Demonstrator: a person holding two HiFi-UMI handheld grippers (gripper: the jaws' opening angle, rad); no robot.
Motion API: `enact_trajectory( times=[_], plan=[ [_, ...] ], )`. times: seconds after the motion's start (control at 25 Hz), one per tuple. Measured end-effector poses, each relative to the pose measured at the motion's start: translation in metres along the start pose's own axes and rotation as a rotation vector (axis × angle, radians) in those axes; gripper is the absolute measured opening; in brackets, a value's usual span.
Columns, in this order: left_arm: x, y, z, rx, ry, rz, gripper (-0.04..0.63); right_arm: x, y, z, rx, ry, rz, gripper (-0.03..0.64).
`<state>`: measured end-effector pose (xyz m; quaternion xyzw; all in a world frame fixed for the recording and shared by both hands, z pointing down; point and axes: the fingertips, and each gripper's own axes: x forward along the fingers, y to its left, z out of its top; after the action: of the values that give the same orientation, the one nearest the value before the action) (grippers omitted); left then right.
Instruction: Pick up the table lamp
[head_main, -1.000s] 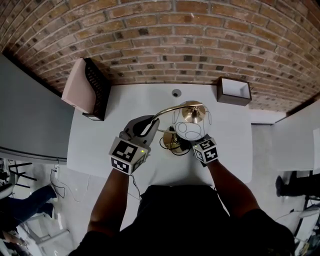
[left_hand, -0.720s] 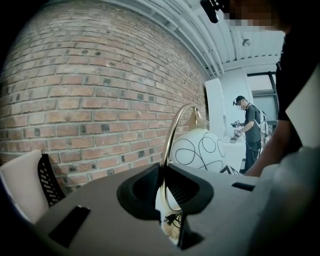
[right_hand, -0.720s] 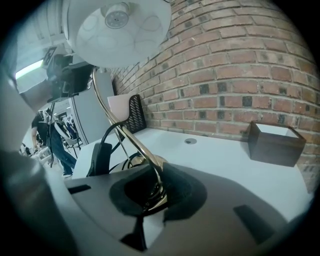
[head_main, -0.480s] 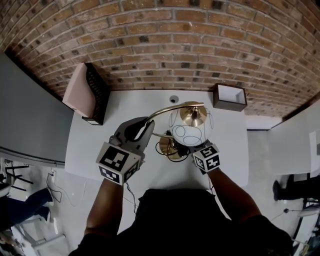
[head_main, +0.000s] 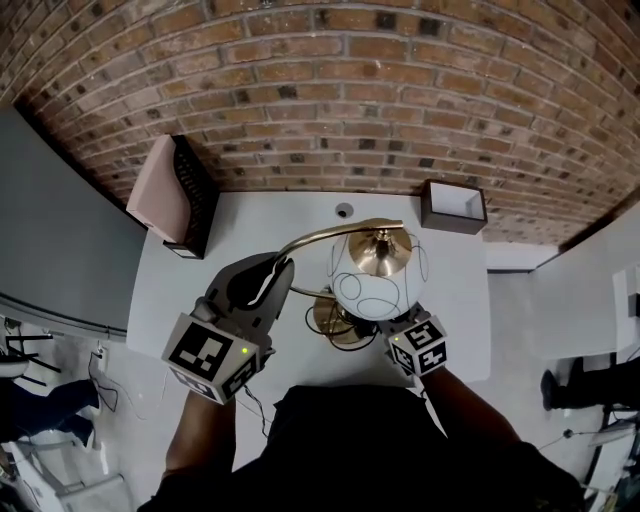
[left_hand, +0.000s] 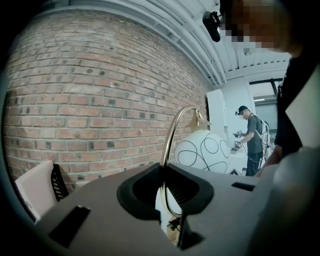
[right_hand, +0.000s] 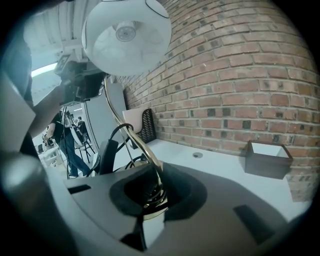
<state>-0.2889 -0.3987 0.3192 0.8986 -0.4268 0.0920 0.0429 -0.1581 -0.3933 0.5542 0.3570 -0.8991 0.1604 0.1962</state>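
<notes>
The table lamp has a white globe shade (head_main: 370, 275) with black loops, an arched brass stem (head_main: 320, 232) and a round brass base (head_main: 335, 320). My left gripper (head_main: 275, 275) is shut on the arched stem (left_hand: 172, 135), left of the shade (left_hand: 202, 150). My right gripper (head_main: 385, 322) is shut on the lower brass stem (right_hand: 150, 165), just under the shade (right_hand: 127, 35). In the two gripper views the jaws of the left gripper (left_hand: 162, 200) and the right gripper (right_hand: 152, 200) pinch brass tube. The lamp hangs between them above the white table (head_main: 200, 280).
A pink and black rack (head_main: 175, 195) stands at the table's back left, and a dark open box (head_main: 453, 205) at the back right. A cable hole (head_main: 344, 211) lies near the brick wall. The lamp's black cord (right_hand: 107, 145) loops below. A person (left_hand: 252, 140) stands far off.
Both grippers have risen toward the head camera, carrying the lamp up with them; the shade and marker cubes look larger. Both grips are unchanged.
</notes>
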Motion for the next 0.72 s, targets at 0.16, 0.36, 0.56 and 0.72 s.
enact_trajectory(
  times=[0.16,0.36,0.56,0.72],
  plan=[
    [-0.009,-0.01,0.006,0.01,-0.004,-0.011,0.037,-0.011,0.007,0.004,-0.011,-0.016,0.003,0.048],
    [-0.016,-0.022,0.005,0.017,0.013,-0.03,0.037,-0.019,0.011,0.001,-0.015,-0.015,0.006,0.048],
    [-0.014,-0.029,-0.001,0.018,0.032,-0.031,0.037,-0.021,0.01,-0.009,-0.002,-0.012,0.004,0.048],
    [-0.012,-0.032,-0.003,0.024,0.034,-0.035,0.037,-0.021,0.01,-0.014,0.008,-0.011,0.003,0.048]
  ],
)
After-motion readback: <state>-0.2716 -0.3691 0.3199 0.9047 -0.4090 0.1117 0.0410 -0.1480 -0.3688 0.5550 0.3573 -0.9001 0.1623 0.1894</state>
